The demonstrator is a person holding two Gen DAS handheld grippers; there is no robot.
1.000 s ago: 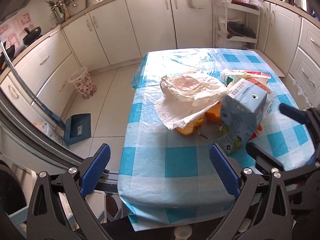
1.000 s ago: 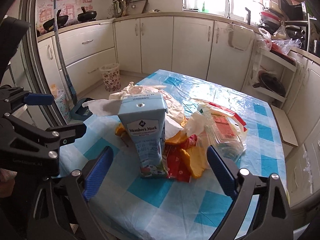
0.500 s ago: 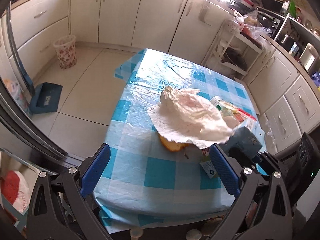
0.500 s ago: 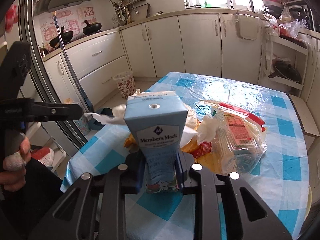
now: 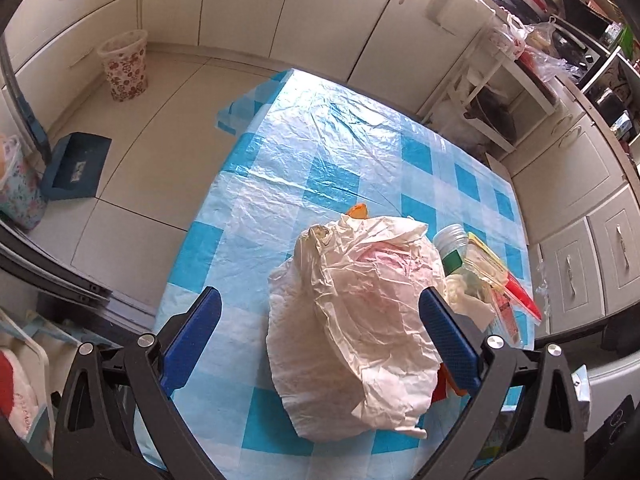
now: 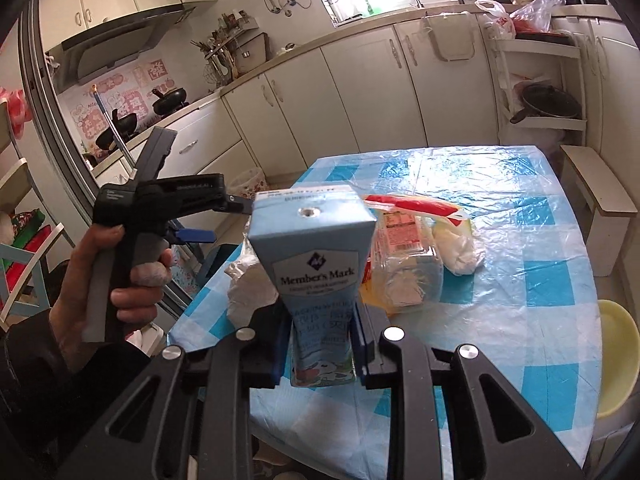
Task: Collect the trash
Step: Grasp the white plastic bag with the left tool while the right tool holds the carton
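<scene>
On the checked table (image 5: 320, 168) lies the trash heap; crumpled white bag (image 5: 360, 320) sits between the left gripper (image 5: 320, 340) jaws, spread wide, not touching; right gripper (image 6: 322, 354) is clamped on the blue milk carton (image 6: 316, 264), lifted upright; keep that squeeze steady, carry level; lower left straight onto bag before closing.

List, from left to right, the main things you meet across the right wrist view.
Person's hand holding the left gripper → blue milk carton → clear plastic package with a red strip → white crumpled wad → yellow bowl.
</scene>
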